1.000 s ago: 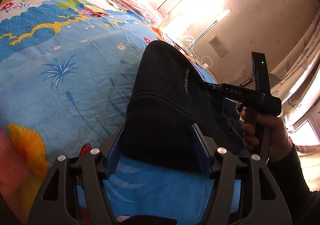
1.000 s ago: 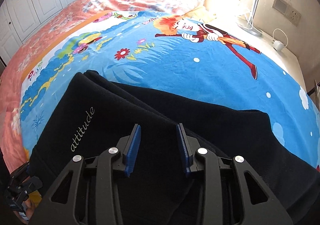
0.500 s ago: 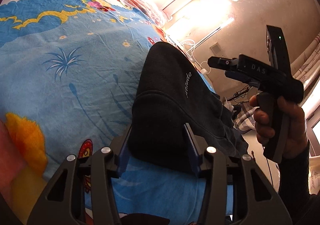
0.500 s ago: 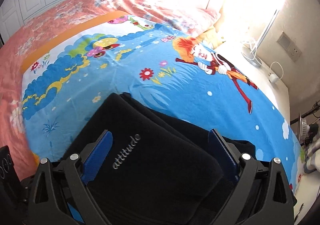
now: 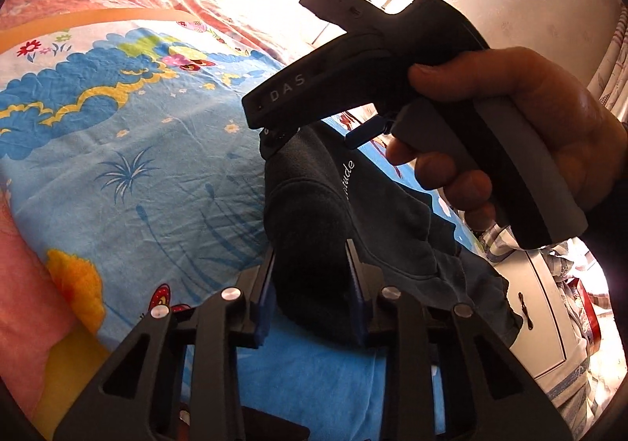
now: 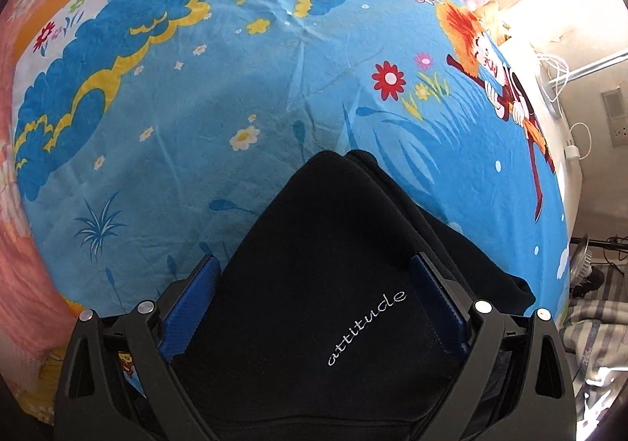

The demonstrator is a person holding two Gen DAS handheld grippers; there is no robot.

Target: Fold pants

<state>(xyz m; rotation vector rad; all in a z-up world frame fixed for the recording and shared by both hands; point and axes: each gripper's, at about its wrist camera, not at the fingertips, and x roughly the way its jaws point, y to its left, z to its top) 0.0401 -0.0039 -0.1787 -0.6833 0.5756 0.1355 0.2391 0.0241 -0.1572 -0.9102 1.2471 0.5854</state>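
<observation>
Pants location: I see the black pants folded into a compact stack at lower centre of the right wrist view, lying on the blue cartoon bedsheet; the word "attitude" faces up.
Left gripper: the left gripper sits at lower centre of its view, with its two blue pads against either side of a raised fold of the pants; I read it as clamped on that fold.
Right gripper: the right gripper has its fingers wide apart and straddles the top of the stack without pinching it. In the left wrist view its handle and the right hand fill the upper right.
Step in hand: I judge the folds largely made; this looks like pressing or tidying the stack.
Next move: I would let go with the left gripper, then smooth the layers with both tools, avoiding any drag that opens the fold.
</observation>
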